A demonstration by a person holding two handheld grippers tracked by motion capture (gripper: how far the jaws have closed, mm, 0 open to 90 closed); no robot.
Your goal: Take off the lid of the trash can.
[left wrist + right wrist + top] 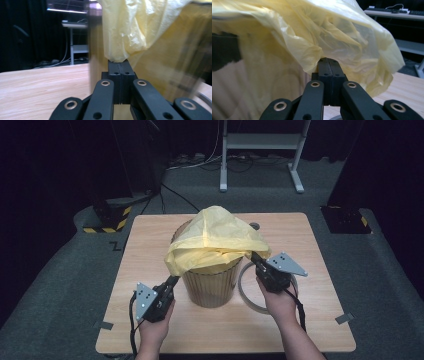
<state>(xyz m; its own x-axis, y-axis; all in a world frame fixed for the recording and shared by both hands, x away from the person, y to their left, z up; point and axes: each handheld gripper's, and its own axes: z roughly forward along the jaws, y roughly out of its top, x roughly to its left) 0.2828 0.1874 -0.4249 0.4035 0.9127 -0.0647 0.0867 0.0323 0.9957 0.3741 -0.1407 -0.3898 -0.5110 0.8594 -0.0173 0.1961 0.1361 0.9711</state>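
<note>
A yellow plastic bag (216, 236) billows over the top of a ribbed translucent brown bin (210, 282) standing mid-table. My left gripper (175, 279) is at the bin's left side, shut on the bag's lower left edge (117, 56). My right gripper (254, 256) is at the bin's right rim, shut on the bag's right edge (317, 56). In both gripper views the black jaws meet with the thin film pinched at their tips. The bin's opening is hidden under the bag.
A tape roll (248, 287) lies on the wooden table (150, 240) just right of the bin, under my right hand. A white desk frame (260, 150) stands beyond the table, with black stands at both far corners.
</note>
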